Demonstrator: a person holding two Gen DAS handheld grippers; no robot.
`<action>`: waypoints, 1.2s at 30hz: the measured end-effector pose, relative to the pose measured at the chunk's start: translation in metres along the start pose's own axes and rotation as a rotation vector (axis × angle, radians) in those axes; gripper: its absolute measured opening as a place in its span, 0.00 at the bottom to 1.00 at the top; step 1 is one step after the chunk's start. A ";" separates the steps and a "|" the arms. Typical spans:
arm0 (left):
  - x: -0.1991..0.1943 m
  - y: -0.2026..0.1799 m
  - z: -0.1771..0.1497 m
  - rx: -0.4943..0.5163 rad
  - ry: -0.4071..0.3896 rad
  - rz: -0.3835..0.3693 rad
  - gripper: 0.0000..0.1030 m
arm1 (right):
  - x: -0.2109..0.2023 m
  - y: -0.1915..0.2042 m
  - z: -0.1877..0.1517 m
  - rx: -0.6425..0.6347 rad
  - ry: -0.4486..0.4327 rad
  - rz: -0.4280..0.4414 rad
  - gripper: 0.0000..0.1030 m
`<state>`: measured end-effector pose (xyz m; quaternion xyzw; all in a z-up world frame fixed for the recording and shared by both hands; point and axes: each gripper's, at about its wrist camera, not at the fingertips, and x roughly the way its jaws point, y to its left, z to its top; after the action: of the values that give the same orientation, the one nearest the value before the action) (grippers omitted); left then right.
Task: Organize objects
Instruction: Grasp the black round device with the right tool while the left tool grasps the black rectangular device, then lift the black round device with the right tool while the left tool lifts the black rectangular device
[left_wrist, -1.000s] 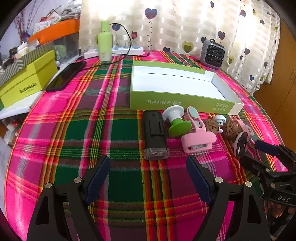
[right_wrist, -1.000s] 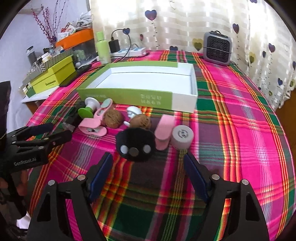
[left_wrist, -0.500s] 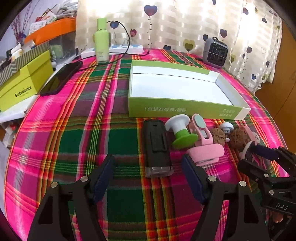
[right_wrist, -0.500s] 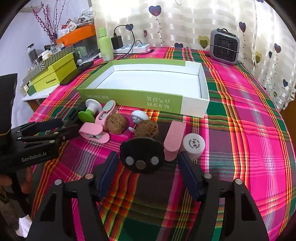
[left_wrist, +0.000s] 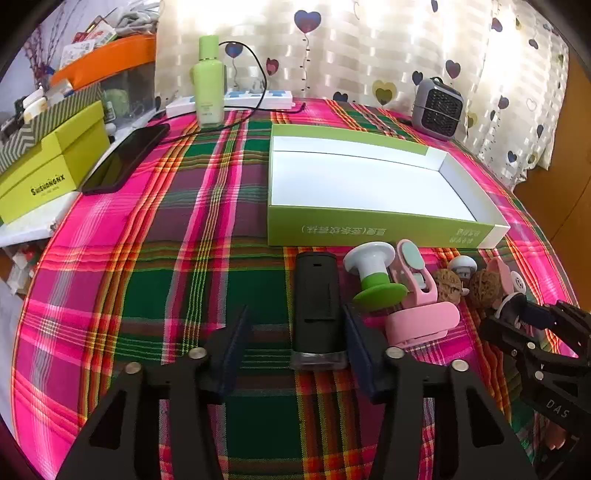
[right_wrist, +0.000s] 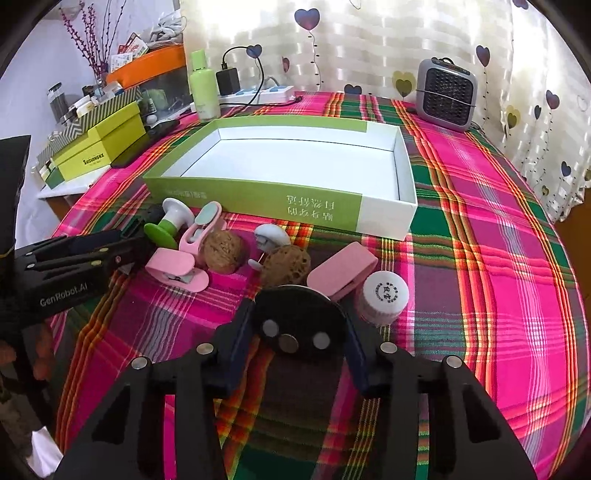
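An empty green and white box (left_wrist: 369, 184) lies open on the plaid table; it also shows in the right wrist view (right_wrist: 295, 166). In front of it lies a row of small objects. My left gripper (left_wrist: 295, 347) is open, its fingers on either side of a black rectangular device (left_wrist: 316, 302). My right gripper (right_wrist: 299, 339) has its fingers close around a black round disc (right_wrist: 295, 317); contact is not clear. Beside them lie a green and white knob (left_wrist: 373, 277), a pink clip (left_wrist: 417, 302), two walnuts (right_wrist: 223, 251), a pink case (right_wrist: 343, 271) and a white cap (right_wrist: 382, 293).
A green bottle (left_wrist: 208, 81), a power strip (left_wrist: 229, 101) with cable, a dark phone (left_wrist: 125, 158) and yellow-green boxes (left_wrist: 48, 166) stand at the back left. A small grey heater (right_wrist: 445, 98) stands at the back right. A curtain hangs behind.
Both grippers moved forward and narrowed. The left now brackets the black device. The right now brackets the black disc.
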<state>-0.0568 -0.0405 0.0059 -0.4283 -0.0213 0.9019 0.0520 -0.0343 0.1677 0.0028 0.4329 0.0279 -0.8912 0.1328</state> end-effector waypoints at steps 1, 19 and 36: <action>0.000 0.000 0.000 0.000 0.000 0.001 0.43 | 0.000 0.000 0.000 -0.002 0.000 0.001 0.45; -0.017 -0.001 -0.021 -0.002 0.008 -0.031 0.25 | -0.010 0.006 -0.010 -0.001 0.000 0.029 0.45; -0.017 -0.011 -0.019 0.044 0.004 -0.003 0.33 | -0.012 0.011 -0.016 -0.017 0.002 0.050 0.45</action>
<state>-0.0305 -0.0316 0.0073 -0.4289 -0.0019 0.9012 0.0627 -0.0118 0.1620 0.0026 0.4333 0.0249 -0.8869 0.1586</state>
